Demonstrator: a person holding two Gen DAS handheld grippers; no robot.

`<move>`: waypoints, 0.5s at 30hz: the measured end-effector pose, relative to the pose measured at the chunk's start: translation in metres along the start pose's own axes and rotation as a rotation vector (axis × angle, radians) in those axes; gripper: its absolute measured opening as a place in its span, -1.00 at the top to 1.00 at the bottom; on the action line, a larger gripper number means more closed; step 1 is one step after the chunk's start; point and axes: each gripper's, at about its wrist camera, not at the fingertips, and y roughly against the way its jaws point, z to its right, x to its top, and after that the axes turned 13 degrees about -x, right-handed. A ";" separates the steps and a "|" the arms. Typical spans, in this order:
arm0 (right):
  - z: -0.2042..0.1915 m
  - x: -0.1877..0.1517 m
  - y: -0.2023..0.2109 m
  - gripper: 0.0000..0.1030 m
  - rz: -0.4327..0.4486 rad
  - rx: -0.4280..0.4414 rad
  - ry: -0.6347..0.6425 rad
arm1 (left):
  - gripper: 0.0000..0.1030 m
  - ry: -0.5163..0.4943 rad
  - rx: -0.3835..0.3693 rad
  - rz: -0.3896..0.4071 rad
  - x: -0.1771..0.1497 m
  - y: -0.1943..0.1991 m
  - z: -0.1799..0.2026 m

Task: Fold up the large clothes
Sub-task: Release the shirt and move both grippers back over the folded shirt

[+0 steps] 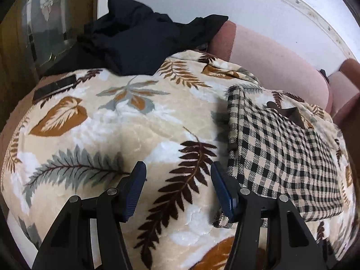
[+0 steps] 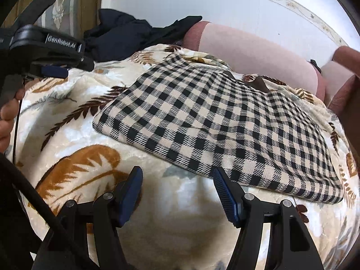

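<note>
A folded black-and-beige checked garment [image 2: 213, 121] lies flat on a leaf-patterned blanket [image 2: 78, 117]; it also shows in the left wrist view [image 1: 281, 148] at the right. My left gripper [image 1: 177, 175] is open and empty, just left of the garment's near corner, above the blanket [image 1: 108, 126]. It also shows at the upper left of the right wrist view [image 2: 54, 69]. My right gripper [image 2: 177, 180] is open and empty, hovering at the garment's near edge.
A heap of dark clothes [image 1: 139, 42] lies at the back of the blanket, also in the right wrist view [image 2: 135, 36]. A pink sofa back [image 2: 254, 54] runs behind. A dark flat object [image 1: 54, 90] lies on the blanket at the left. A wooden cabinet [image 1: 13, 45] stands left.
</note>
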 end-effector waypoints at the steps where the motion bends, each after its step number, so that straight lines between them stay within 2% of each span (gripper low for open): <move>1: -0.003 0.000 0.002 -0.36 -0.006 -0.001 0.008 | -0.14 0.007 -0.001 -0.001 0.000 0.001 -0.002; 4: -0.010 -0.002 0.007 -0.36 -0.019 0.000 0.019 | -0.14 0.008 0.015 0.013 0.000 0.008 -0.003; 9: -0.010 -0.001 0.019 -0.36 -0.017 -0.001 0.024 | -0.14 0.023 -0.002 0.022 0.001 0.014 -0.002; 15: 0.029 0.014 0.016 -0.36 -0.002 -0.037 -0.029 | -0.15 -0.019 0.022 0.027 0.007 0.001 0.018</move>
